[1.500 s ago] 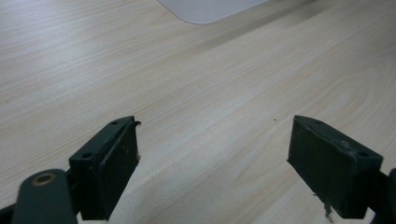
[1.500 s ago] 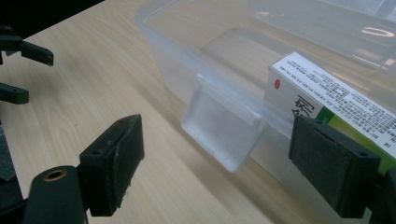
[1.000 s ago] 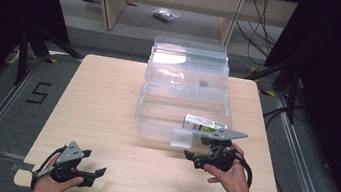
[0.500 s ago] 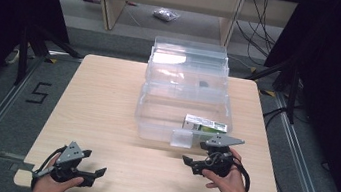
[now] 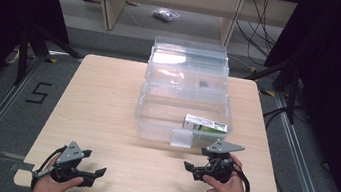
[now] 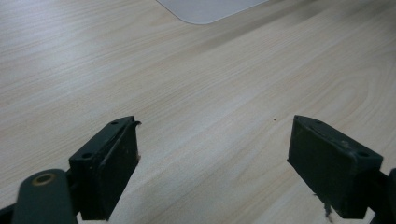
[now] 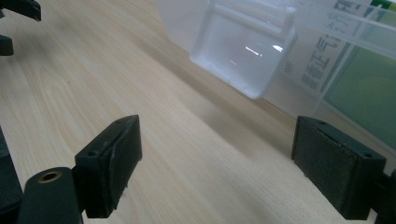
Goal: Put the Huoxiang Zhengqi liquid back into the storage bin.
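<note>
A clear plastic box [image 5: 155,119] stands at the table's middle, its lid [image 5: 188,60] open behind it. A green and white carton [image 5: 205,126] lies inside at the front right, also seen through the wall as the carton [image 7: 359,88]. The box's front latch [image 5: 182,138] hangs down, close up as the latch [image 7: 243,51]. My right gripper [image 5: 194,169] sits on the table just in front of the box, open and empty, as the right gripper view [image 7: 215,168] confirms. My left gripper [image 5: 94,175] rests near the front left edge, open over bare wood [image 6: 212,163].
The wooden table [image 5: 96,106] has free room left of the box. A corner of the box [image 6: 205,9] shows ahead of the left jaws. The left gripper [image 7: 14,18] appears far off in the right gripper view. Shelving [image 5: 171,5] stands behind the table.
My right gripper has drawn back from the box's front right wall toward the near edge of the table. The carton stays inside the box. The left gripper has not moved.
</note>
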